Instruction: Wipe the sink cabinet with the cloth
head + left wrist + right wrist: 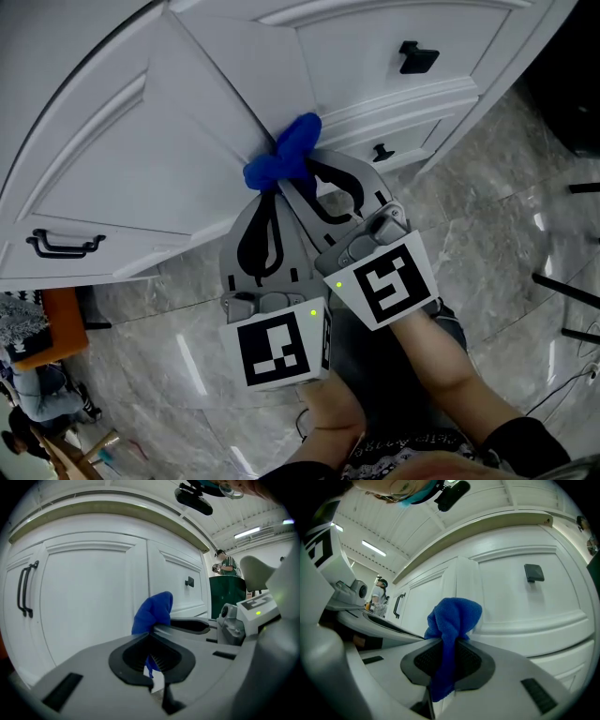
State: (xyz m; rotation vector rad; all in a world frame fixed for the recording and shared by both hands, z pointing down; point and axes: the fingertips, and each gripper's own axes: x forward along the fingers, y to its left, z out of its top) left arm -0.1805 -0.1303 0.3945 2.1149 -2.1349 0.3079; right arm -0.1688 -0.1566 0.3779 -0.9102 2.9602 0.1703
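The left gripper [270,187] and right gripper [302,169] fingers are both squeezing the blue cloth [286,155]; it is bunching just past them, by the sink cabinet [141,159].

Left gripper [270,190], right gripper [302,172] — pale grey shells, black jaw linings, black-and-white marker cubes [277,349], green lights; dark sleeve [530,441], right arm.

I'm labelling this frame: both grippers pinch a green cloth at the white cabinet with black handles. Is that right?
No. The cloth is blue, not green; the right gripper view shows it. The rest stands: the left gripper and the right gripper both pinch the cloth at the white cabinet with black handles.
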